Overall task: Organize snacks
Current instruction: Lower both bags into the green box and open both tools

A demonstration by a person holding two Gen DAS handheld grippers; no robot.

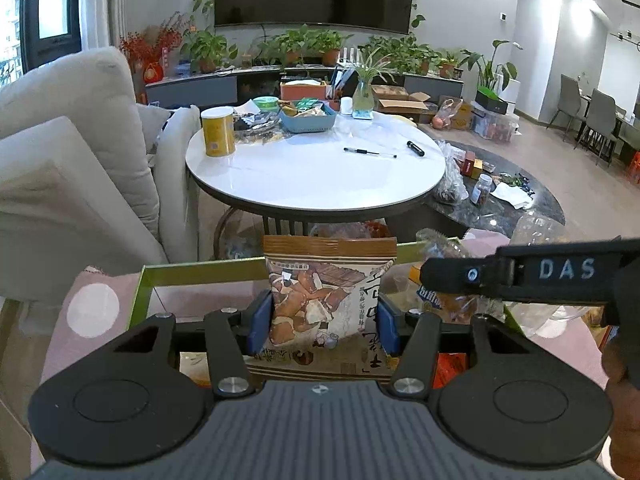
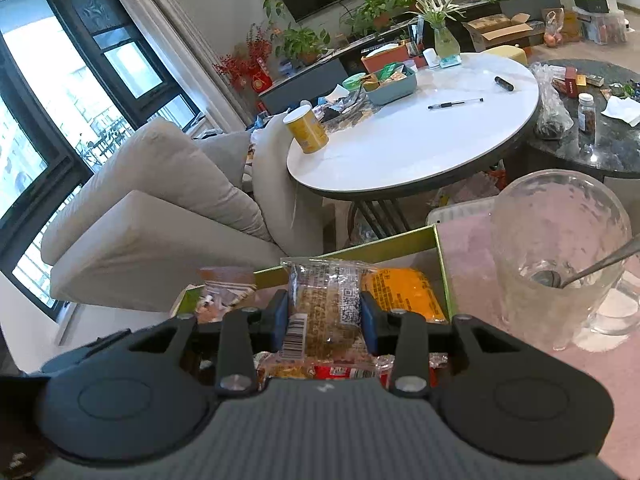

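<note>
Snacks are mid-transfer: the left gripper (image 1: 326, 322) pinches a brown snack bag (image 1: 328, 304), the right gripper (image 2: 324, 320) a clear packet (image 2: 326, 300), both low in frame. Next, I judge, each must be lowered into the green-rimmed box (image 1: 200, 270).

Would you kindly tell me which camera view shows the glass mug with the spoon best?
The right wrist view: the glass mug stands whole and near, the spoon inside it. The left wrist view shows only clear glass behind the other gripper.

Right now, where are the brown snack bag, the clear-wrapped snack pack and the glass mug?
brown snack bag (image 1: 320, 304): left wrist view, printed front.
clear-wrapped snack pack (image 2: 324, 304): right wrist view, wrapper middle.
glass mug (image 2: 560, 240): right wrist view, side wall.
</note>
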